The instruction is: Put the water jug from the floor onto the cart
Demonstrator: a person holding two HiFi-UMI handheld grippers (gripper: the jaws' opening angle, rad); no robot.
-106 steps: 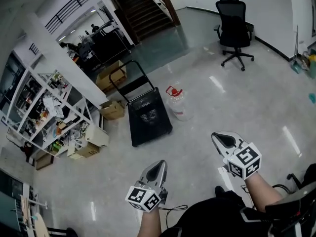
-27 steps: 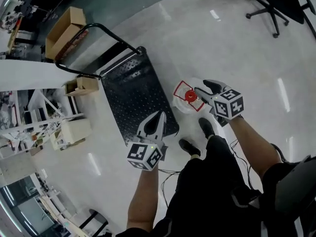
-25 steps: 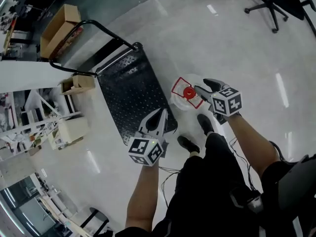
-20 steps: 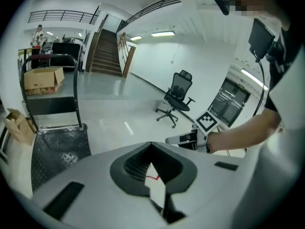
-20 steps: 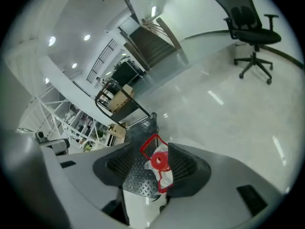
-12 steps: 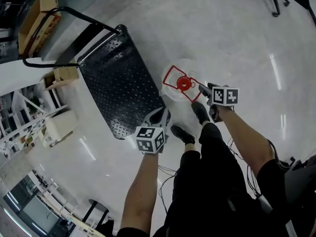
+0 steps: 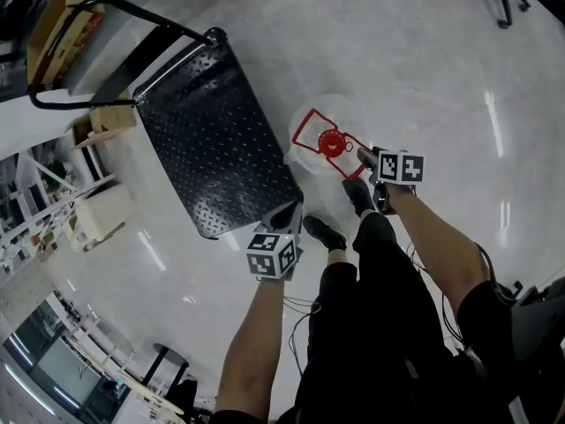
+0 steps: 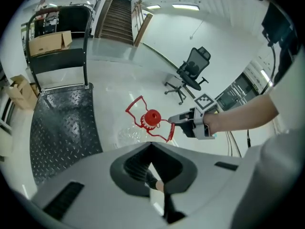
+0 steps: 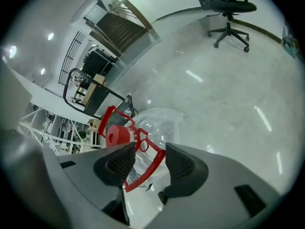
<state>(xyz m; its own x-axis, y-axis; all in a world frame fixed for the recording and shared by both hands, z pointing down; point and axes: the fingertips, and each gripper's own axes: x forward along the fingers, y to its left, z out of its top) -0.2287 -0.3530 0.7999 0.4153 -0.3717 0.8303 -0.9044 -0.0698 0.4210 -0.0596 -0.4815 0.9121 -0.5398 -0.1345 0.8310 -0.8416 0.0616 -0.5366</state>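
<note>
The clear water jug (image 7: 307,155) with a red cap (image 7: 332,143) and a red wire handle (image 7: 306,127) stands on the floor, just right of the black flat cart (image 7: 212,131). My right gripper (image 7: 362,155) is at the handle's near side. In the right gripper view it (image 9: 150,152) is open, its jaws on either side of the red handle bar (image 9: 151,160); the jug (image 9: 159,123) sits right behind. My left gripper (image 7: 290,210) is shut and holds nothing, hovering by the cart's near corner. The left gripper view shows the gripper (image 8: 151,146), jug (image 8: 129,133) and cart (image 8: 62,123).
The cart's push handle (image 7: 115,20) rises at its far end, with cardboard boxes (image 7: 55,11) and shelving (image 7: 35,210) beyond. The person's shoes (image 7: 325,232) stand next to the jug. A black office chair (image 8: 193,73) and stairs (image 8: 116,20) are farther off.
The view has closed in on the jug and cart. My right gripper has come down to the jug's red handle, which now lies between its jaws. My left gripper stayed by the cart's corner.
</note>
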